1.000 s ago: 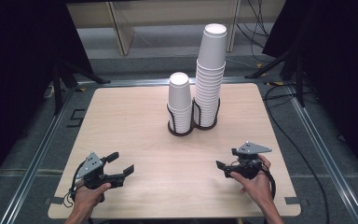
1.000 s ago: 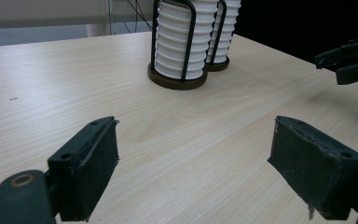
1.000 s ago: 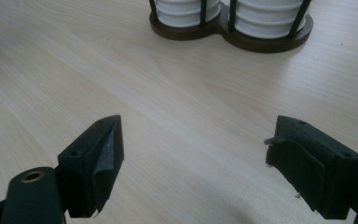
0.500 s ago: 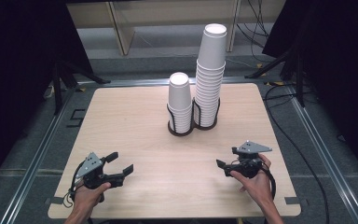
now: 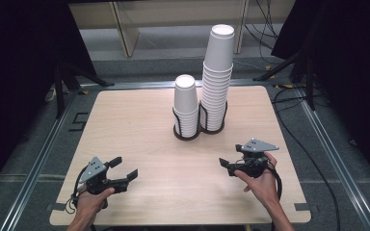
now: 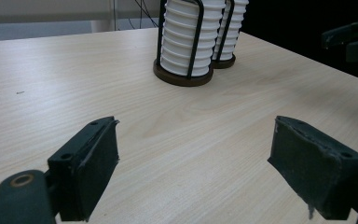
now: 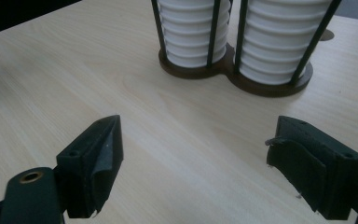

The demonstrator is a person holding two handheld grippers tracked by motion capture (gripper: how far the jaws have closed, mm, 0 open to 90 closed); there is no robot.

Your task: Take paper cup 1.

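In the high view, your left gripper (image 5: 125,171) sat low over the near left part of the table (image 5: 125,125), jaws spread with nothing between them, and your right gripper (image 5: 227,166) sat over the near right part, its jaws pointing leftward; their gap could not be judged from above. The short cup stack (image 5: 185,103) and the tall cup stack (image 5: 217,77) stood upright, side by side and touching, in a dark wire holder (image 5: 195,134) near the middle of the far half of the table, well apart from both grippers. Only bare wood lay between the grippers and the cups. In the left gripper view, the left gripper (image 6: 193,154) had its jaws wide apart and empty; the short cup stack (image 6: 186,37) stood ahead, slightly right of centre, with the tall cup stack (image 6: 228,32) behind it and partly covered. The right gripper's dark jaws (image 6: 349,39) showed at the far right edge. In the right gripper view, the right gripper (image 7: 196,149) had its jaws spread and empty; the short cup stack (image 7: 191,30) and the tall cup stack (image 7: 279,39) stood near, straight ahead, in the wire holder (image 7: 235,72), with no obstruction.
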